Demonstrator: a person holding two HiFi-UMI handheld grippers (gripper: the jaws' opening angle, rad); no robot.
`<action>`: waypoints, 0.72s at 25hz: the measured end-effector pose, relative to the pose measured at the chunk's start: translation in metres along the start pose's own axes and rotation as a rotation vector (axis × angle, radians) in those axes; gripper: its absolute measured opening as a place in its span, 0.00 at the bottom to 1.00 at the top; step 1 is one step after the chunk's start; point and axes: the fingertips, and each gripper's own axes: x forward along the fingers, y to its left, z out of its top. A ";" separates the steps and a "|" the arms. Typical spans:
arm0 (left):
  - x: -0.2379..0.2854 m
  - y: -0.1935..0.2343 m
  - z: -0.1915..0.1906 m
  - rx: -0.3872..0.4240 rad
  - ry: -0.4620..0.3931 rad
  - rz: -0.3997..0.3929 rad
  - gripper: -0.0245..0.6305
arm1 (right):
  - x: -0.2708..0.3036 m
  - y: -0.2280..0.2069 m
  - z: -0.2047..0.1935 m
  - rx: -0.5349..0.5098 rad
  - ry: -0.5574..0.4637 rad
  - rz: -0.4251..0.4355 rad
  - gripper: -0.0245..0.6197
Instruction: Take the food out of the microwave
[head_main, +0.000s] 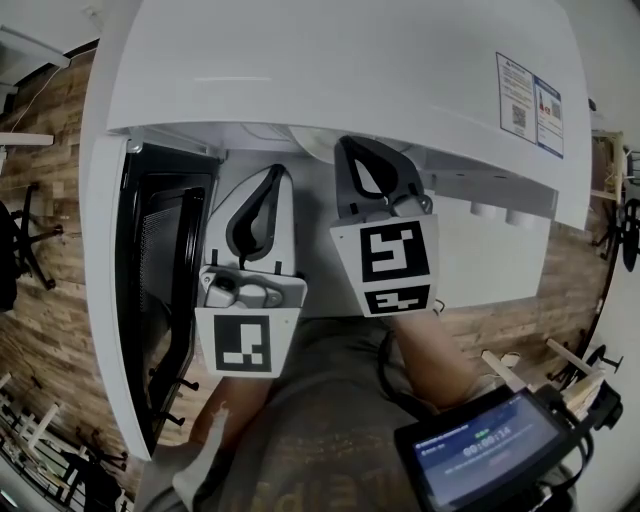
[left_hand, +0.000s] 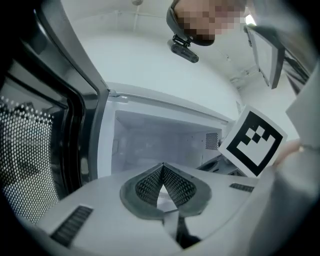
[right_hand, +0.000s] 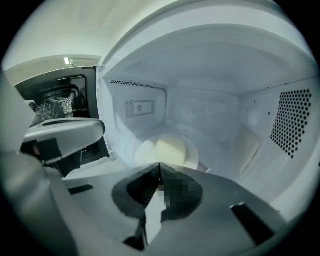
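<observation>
Looking at it now, the food (right_hand: 172, 149) sits on a white plate (right_hand: 142, 152) dead ahead of the right gripper (right_hand: 159, 167), just past its tips, on the microwave (right_hand: 215, 70) floor. Both sets of jaws are pressed together, nothing in them. The food is a pale lump, no obvious long axis. The left gripper (left_hand: 162, 167) hangs by the open door (left_hand: 30, 150), so right's nearer. Wood floor (head_main: 40, 330) below.

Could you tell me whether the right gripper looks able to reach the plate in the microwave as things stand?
Probably yes: the door stands open and nothing lies between the right gripper and the plate. Its jaws are shut, though, so they would have to open first.
</observation>
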 end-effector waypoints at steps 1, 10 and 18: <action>-0.001 -0.001 0.000 -0.001 0.001 -0.003 0.05 | -0.002 0.001 -0.001 0.001 0.002 0.001 0.05; -0.007 -0.009 0.002 0.000 0.007 -0.028 0.05 | -0.011 0.006 -0.007 0.013 0.014 -0.003 0.05; -0.012 -0.014 0.005 -0.001 0.028 -0.051 0.05 | -0.028 0.009 -0.009 0.061 -0.007 -0.010 0.05</action>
